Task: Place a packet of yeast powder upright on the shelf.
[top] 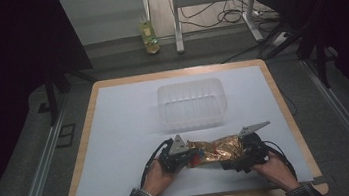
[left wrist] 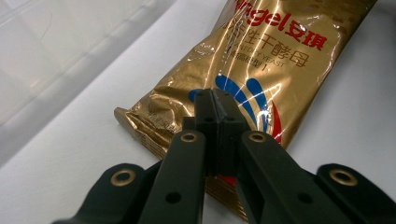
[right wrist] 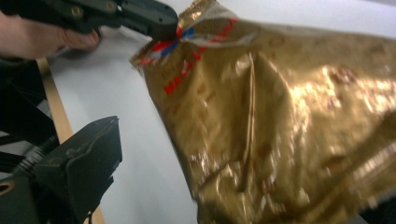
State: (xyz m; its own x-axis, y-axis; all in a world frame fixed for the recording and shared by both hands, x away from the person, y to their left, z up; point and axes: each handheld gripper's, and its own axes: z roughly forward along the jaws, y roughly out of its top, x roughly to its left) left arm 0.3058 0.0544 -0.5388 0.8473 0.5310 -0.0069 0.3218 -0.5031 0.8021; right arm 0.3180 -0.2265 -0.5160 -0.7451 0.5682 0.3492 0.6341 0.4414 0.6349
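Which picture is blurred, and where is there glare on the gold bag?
Right gripper view: the gold bag is smeared by blur, with bright glare patches. Left gripper view: sharp print, thin glare streaks on the foil, the clear tub soft. High view: dim overall, dark surroundings, the bag glinting between both grippers.

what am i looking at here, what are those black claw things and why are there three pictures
The black claws are hand-held grippers, one in each of a person's hands. The high view looks down on the table from above; the other two pictures come from cameras riding on each gripper. In the high view, the left gripper and the right gripper meet a shiny gold yeast bag from either end. The left gripper's jaws are pinched shut on one end of the bag. The right one is at the other end; its grip is unclear. Behind sits a clear plastic tub.
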